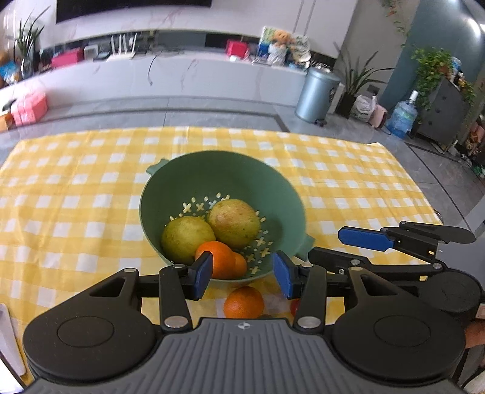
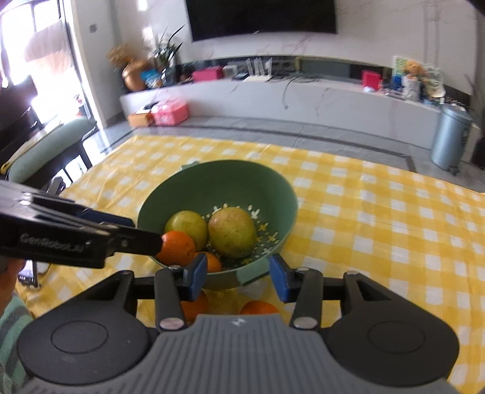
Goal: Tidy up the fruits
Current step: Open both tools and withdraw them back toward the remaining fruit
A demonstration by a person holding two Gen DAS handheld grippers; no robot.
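Big dark TV (image 2: 263,18) on a marble-look wall, long white media console (image 2: 303,97) underneath, grey tile floor (image 1: 182,113), metal trash can (image 1: 316,94), bright window (image 2: 45,60) glare.

Counter (image 1: 75,194) covered edge to edge by a yellow-and-white checked cloth (image 1: 348,181). Green colander (image 1: 218,175) stands directly on the cloth, near the middle. On the near side of the colander, loose on the cloth: one orange (image 1: 244,303) just beside its wall in the left wrist view; the right wrist view shows two oranges (image 2: 194,306) (image 2: 259,307) there, partly hidden. Something small and red (image 1: 293,306) right of the orange, unidentifiable.
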